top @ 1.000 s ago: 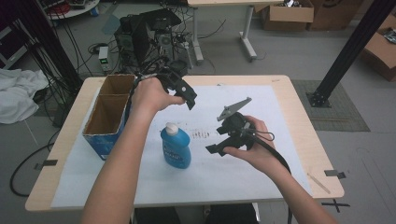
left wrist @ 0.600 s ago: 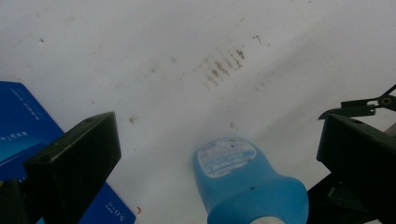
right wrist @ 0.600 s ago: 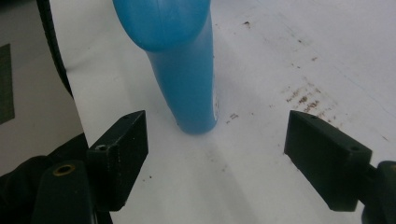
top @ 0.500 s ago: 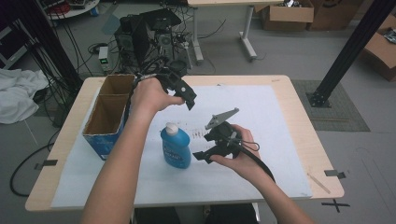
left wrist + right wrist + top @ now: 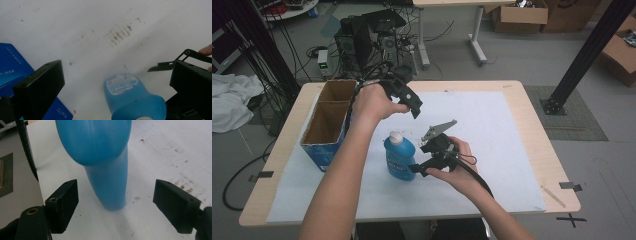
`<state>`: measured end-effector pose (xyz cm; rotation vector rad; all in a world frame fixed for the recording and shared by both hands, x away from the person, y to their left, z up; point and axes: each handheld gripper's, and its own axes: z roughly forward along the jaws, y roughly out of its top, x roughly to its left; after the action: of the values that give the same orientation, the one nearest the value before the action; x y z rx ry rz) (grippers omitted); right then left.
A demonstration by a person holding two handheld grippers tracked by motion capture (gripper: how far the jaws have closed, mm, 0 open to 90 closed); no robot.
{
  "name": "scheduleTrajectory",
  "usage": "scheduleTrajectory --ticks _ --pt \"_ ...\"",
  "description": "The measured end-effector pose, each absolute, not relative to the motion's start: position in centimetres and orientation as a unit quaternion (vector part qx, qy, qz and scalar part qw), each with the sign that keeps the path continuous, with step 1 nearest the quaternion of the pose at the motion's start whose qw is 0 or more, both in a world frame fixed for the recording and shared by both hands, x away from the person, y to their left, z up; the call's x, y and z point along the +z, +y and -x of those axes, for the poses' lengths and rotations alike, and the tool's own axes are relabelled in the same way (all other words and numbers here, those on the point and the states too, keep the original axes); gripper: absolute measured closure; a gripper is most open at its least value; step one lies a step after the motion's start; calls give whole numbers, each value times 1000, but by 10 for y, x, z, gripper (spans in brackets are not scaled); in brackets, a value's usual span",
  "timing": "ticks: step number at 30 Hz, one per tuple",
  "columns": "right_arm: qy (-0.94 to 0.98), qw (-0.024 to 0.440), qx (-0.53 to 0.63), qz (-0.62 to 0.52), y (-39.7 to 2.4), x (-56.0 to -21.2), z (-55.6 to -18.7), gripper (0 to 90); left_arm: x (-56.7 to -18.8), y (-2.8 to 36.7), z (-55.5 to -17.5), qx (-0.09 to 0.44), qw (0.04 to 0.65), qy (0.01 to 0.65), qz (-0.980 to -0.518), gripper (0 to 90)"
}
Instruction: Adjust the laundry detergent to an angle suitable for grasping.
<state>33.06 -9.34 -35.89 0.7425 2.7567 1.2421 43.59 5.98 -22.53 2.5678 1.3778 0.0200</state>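
My right gripper at the blue bottle, jaws wide and just opened further, nothing pinched.

Near: in the right gripper view the bottle stands between my two black jaws, clear gaps both sides, pads not touching; its top is cut off by the frame edge, cap unseen there. It stands upright on the white sheet, white cap up, label too small to read. My left gripper hangs above and behind the bottle, jaws apart and empty; in the left gripper view the bottle sits low, its cap cropped. Farther left, the cardboard box with a blue side, inside partly shadowed. Sheet shows brown smudges.
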Motion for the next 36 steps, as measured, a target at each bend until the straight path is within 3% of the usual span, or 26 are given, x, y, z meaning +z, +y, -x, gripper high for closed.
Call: scheduleTrajectory --ticks 24,36 --pt "877 18 423 -228 -60 -376 -333 180 -228 64 -437 6 114 474 -873 1" --pt "862 31 452 -227 -56 -378 -332 226 -228 68 -438 5 114 476 -872 2"
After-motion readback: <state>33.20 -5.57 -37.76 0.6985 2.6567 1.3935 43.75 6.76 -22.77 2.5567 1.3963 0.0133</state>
